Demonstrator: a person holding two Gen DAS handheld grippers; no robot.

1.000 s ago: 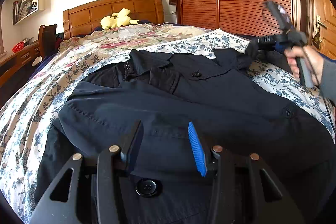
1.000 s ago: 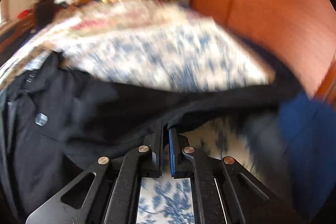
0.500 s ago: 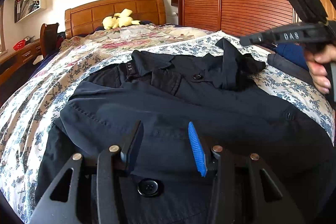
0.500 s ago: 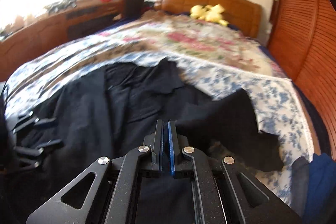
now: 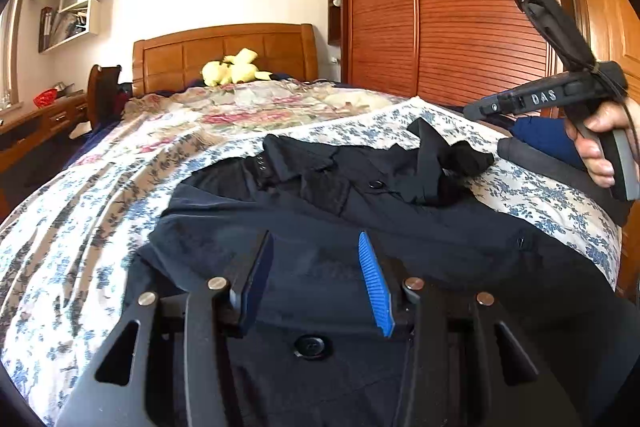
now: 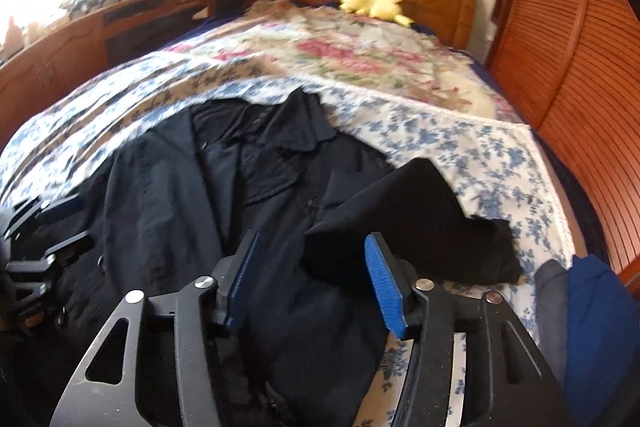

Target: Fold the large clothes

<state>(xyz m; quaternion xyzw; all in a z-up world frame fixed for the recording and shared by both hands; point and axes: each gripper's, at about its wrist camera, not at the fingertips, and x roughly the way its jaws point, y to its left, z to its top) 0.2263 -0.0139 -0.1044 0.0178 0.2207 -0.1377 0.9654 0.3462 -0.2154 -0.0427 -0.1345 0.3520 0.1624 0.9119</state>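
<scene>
- Left wrist view, left edge: a floral bedspread (image 5: 72,227) covers the bed, with a wooden headboard (image 5: 224,55) and a yellow plush toy (image 5: 234,69) at upper centre.
- Centre: the dark coat (image 5: 320,211) lies spread on the bedspread, collar toward the headboard, one sleeve (image 5: 444,159) folded in over its chest.
- Lower centre: the left gripper (image 5: 316,275) hovers over the coat's hem, jaws partly apart, nothing pressed between them.
- Right edge: a hand (image 5: 596,143) holds the right gripper's handle in front of the slatted wardrobe (image 5: 460,27).
- Right wrist view, lower centre: the right gripper (image 6: 312,279) has just been opening; its jaws stand wide above the folded sleeve (image 6: 400,219), gripping nothing.
</scene>
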